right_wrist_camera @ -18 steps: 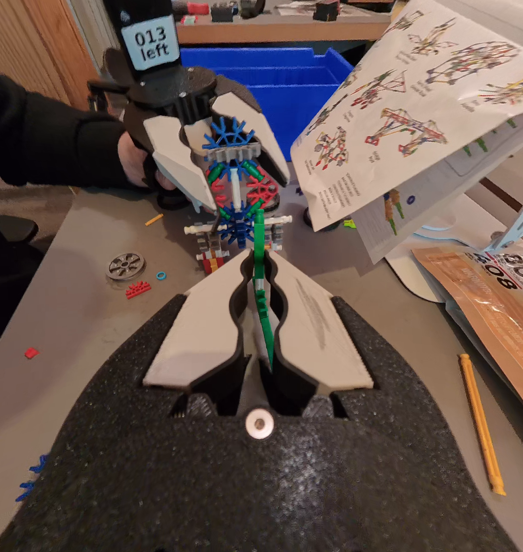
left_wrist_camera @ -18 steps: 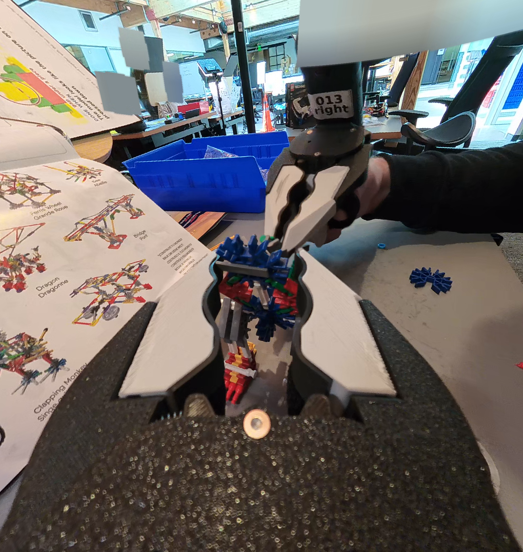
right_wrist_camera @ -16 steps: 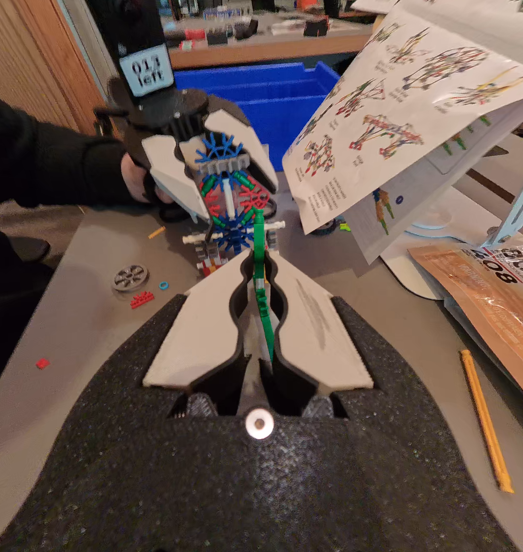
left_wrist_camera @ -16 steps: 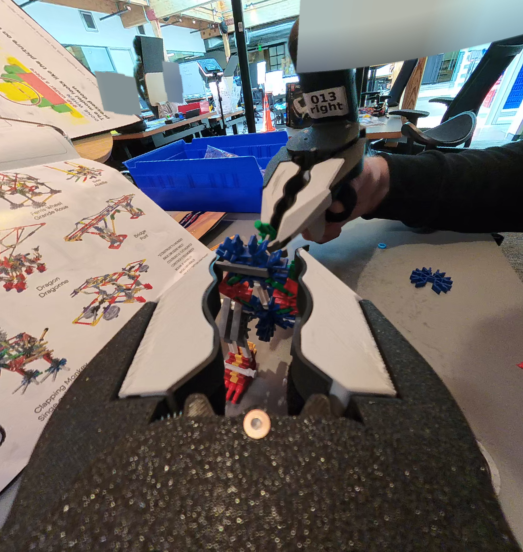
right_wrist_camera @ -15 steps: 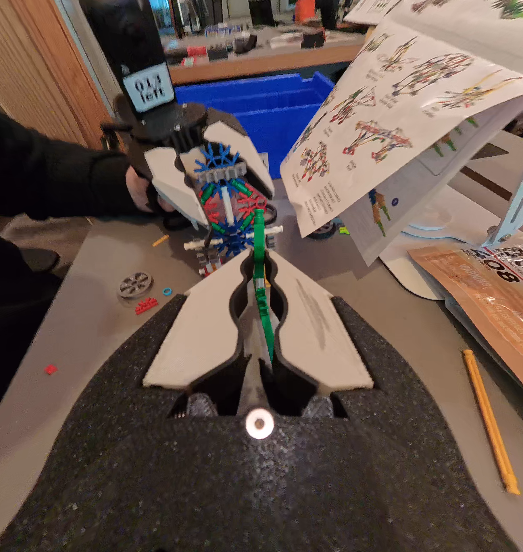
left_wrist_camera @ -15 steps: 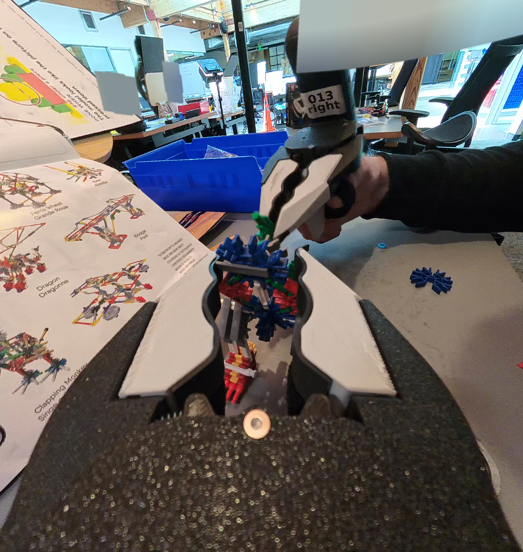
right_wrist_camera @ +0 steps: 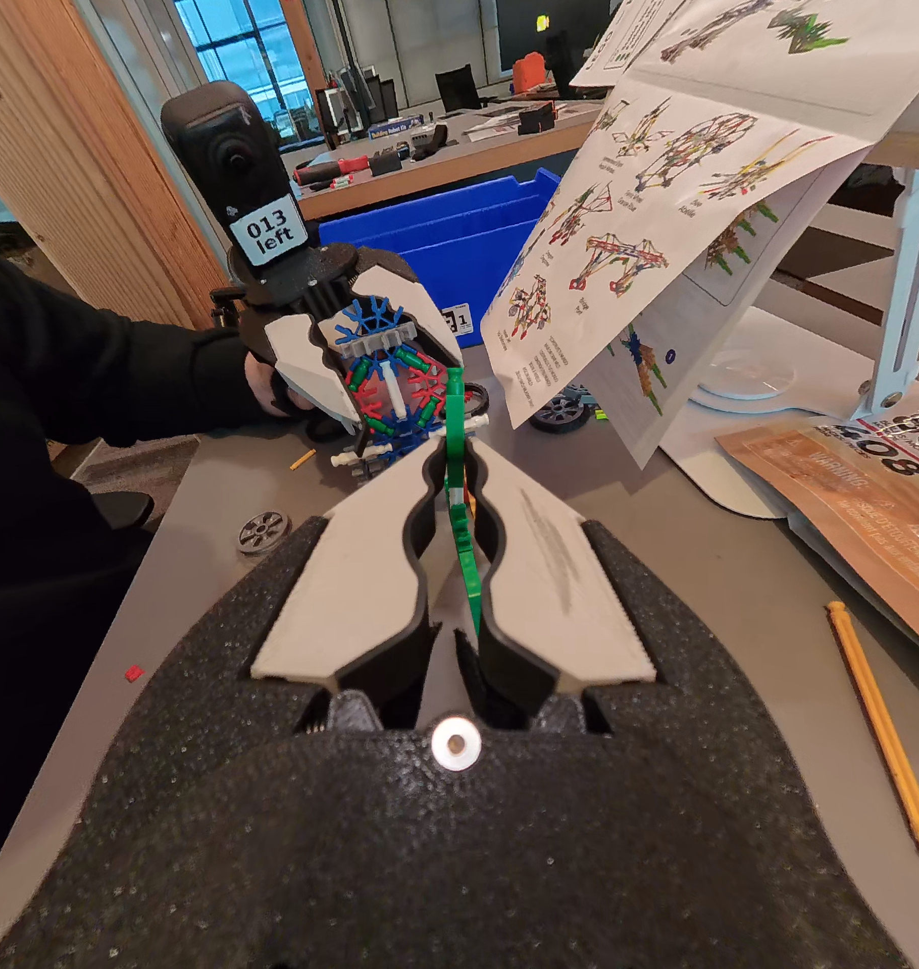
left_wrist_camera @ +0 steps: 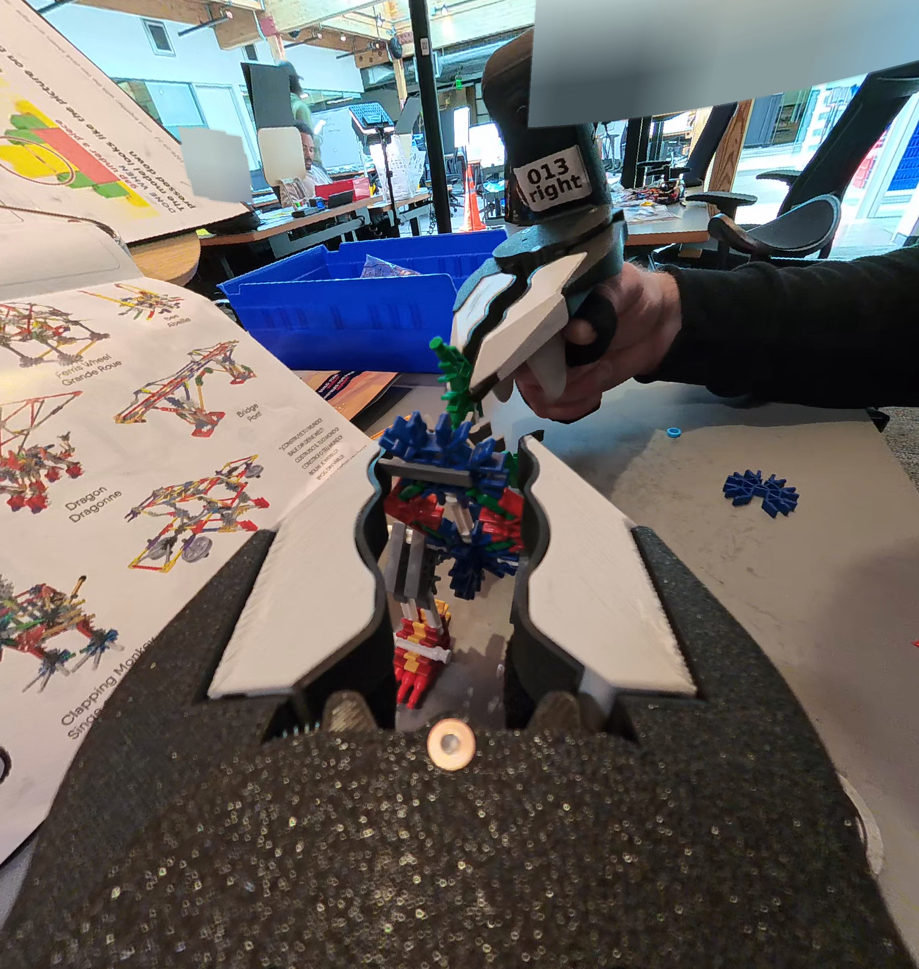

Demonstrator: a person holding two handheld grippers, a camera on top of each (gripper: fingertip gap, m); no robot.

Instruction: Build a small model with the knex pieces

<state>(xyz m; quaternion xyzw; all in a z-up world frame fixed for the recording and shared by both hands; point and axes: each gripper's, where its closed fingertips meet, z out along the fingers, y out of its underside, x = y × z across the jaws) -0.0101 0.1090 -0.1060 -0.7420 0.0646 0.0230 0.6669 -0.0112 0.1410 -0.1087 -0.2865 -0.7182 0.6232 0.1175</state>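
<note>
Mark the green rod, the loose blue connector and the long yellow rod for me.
green rod [right_wrist_camera: 455, 414], right wrist view, upper shaft above the fingertips.
loose blue connector [left_wrist_camera: 760, 492], left wrist view, its centre.
long yellow rod [right_wrist_camera: 881, 729], right wrist view, mid-shaft.

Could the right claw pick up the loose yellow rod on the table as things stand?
Probably not yet: the right claw is shut on a green piece. The yellow rod itself lies uncovered.

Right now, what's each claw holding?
Left gripper: closed around the toy model.
Right gripper: closed on a green stick.
</note>
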